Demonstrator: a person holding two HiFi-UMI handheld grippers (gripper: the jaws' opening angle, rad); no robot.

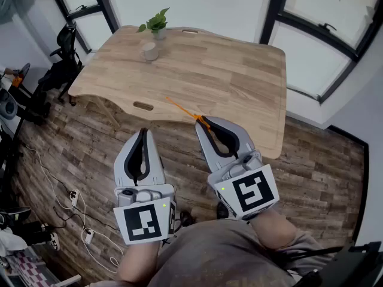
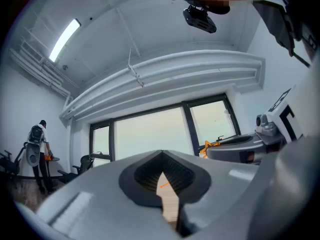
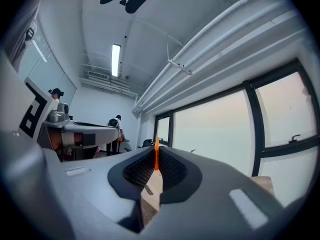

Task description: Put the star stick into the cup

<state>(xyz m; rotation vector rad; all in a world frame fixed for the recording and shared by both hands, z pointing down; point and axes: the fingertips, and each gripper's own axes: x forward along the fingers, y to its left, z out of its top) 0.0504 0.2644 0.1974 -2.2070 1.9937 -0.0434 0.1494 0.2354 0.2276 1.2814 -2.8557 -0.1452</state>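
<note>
Two in hand: left claw [image 1: 143, 131] and right claw [image 1: 206, 122], side by side above the dark plank floor [image 1: 90, 137], short of the near edge of one light wooden bench [image 1: 233, 70].

Right claw: jaws pinched together on one thin orange star stick [image 1: 181, 109], gripped at the very tips close to its star end. Shaft slanting forward and to the left of those tips, out over the near edge of the bench. Seen in the right claw's own view as a single upright orange sliver between the two ribbed black pads.

Left claw: jaws closed tip to tip, holding nothing, only a narrow slit between the pads. Level with the right claw, just to its left, well apart from the stick.

Far ahead and to the left of both claws, near the far edge of the bench: one small pale grey cup [image 1: 149, 51], upright. Just beyond it, one little green potted plant [image 1: 157, 23]. Well apart from the stick, both of them.
</note>
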